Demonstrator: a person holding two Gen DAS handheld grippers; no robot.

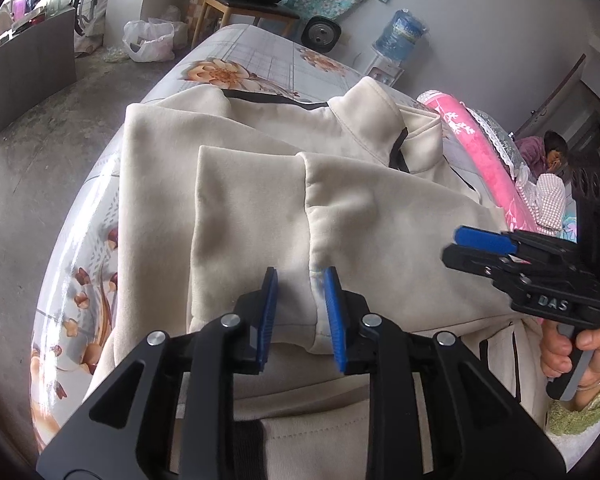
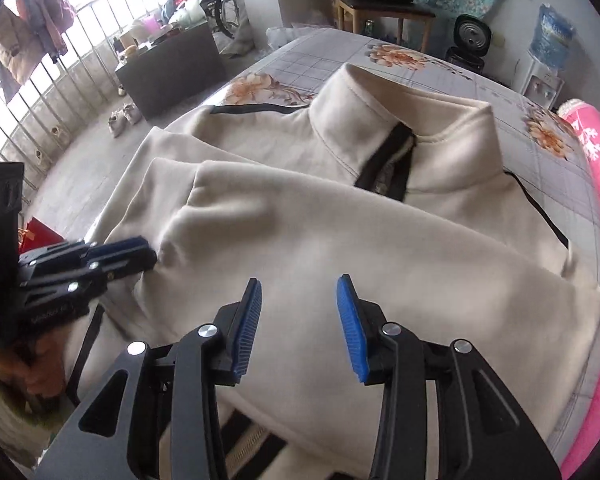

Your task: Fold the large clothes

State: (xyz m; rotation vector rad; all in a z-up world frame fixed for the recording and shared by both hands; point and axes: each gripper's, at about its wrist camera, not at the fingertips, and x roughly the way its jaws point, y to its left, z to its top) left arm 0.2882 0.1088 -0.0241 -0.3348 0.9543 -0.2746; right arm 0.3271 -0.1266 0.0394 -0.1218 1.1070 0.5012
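Lying collar-away on the bed [image 2: 380, 46], cream jacket [image 2: 340, 240], sleeves crossed, left tongs [image 1: 300, 312] spread, right tongs [image 2: 298, 320] spread.

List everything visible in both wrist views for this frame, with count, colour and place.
jacket: one, cream with black trim, spread on the bed, sleeves folded across its front
bed sheet: one, grey grid with orange flowers, under the jacket
blanket roll: one, pink, along the bed's far side
chair: one, wooden, beyond the bed
water bottle: one, blue, on a dispenser by the wall
plastic bag: one, white, on the floor
left claw: open, over a sleeve
right claw: open, above the jacket
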